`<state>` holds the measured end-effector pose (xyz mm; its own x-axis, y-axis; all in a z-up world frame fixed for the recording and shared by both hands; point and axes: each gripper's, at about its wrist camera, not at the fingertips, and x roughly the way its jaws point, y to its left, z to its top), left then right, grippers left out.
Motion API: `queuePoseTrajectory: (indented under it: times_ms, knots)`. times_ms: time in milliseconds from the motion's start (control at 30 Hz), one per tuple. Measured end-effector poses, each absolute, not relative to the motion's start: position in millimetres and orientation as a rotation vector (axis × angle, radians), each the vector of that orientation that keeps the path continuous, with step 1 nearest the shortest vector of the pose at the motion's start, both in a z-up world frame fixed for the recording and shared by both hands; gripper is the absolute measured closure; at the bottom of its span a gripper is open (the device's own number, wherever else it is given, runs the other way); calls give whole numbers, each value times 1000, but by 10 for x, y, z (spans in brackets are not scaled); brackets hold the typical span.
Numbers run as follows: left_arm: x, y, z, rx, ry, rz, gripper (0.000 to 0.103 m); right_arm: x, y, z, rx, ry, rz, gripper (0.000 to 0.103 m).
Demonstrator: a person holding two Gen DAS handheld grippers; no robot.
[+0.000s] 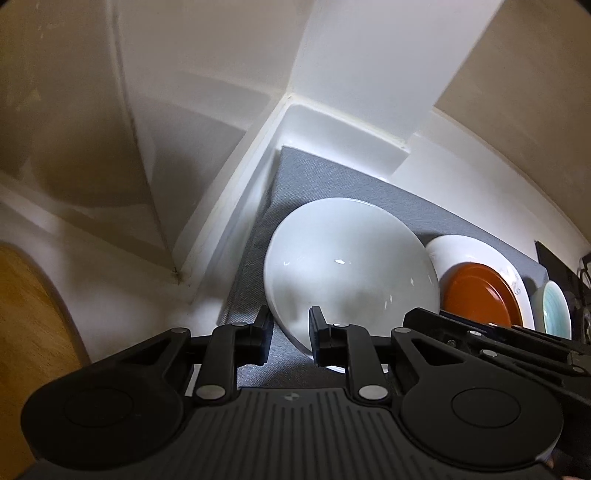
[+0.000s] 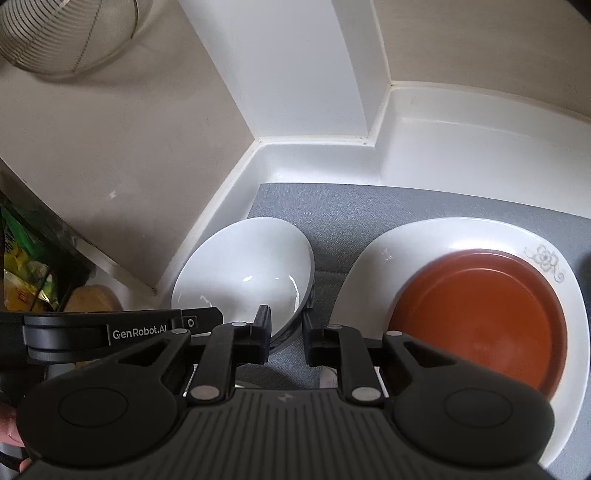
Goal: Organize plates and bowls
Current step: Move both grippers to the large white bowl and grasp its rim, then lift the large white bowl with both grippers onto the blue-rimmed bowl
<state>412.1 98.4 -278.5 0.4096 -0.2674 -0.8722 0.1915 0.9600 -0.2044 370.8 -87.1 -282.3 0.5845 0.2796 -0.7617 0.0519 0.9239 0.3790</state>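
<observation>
Lying across the white tabletop (image 2: 461, 155), a grey mat (image 2: 332, 206) fills the corner below a white pillar (image 2: 295, 66) and carries all the crockery; every place below is given relative to this mat.

Large white plate (image 2: 369, 266): on the mat's right half, flat, with a small grey flower print near its far rim. Orange plate (image 2: 480, 317): nested inside the white plate, set toward its near right side.

White bowl (image 2: 240, 266): on the mat's left half, near the corner wall, tipped up on edge with its near rim raised. In the left wrist view the same bowl (image 1: 351, 266) fills the centre of the mat, the white plate (image 1: 461, 247) and orange plate (image 1: 476, 295) just beyond it to the right. A teal ribbed dish (image 1: 556, 310) stands past those at the mat's far right edge, partly cut off.

Left gripper (image 1: 291, 328): fingers narrow, straddling the bowl's near rim, one inside and one outside; whether the pads actually press the rim, cannot tell. Right gripper (image 2: 286, 332): fingers narrow, likewise straddling the bowl's rim on its right side, with a gap visible beside the rim.

Off the mat to the left: a wire strainer (image 2: 66, 33) high on the wall and green packaging (image 2: 22, 266) low down.
</observation>
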Motion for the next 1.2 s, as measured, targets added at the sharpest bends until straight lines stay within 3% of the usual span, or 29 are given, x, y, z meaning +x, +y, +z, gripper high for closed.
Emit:
queuePoseTrajectory:
  times_ms: [367, 667, 1033, 1200]
  knots:
    - [3833, 683, -2212, -31, 1024, -387, 81, 3273, -1203, -2394, 464, 841, 90, 84]
    - [3660, -17, -1797, 25, 970, -593, 82, 2681, -1792, -2087, 525, 759, -61, 84]
    - [3596, -927, -1529, 15, 982, -827, 82, 2053, -2607, -1735, 593, 644, -268, 83]
    - [3637, -1280, -1657, 21, 1027, -851, 82, 1971, -2904, -1691, 593, 615, -326, 83]
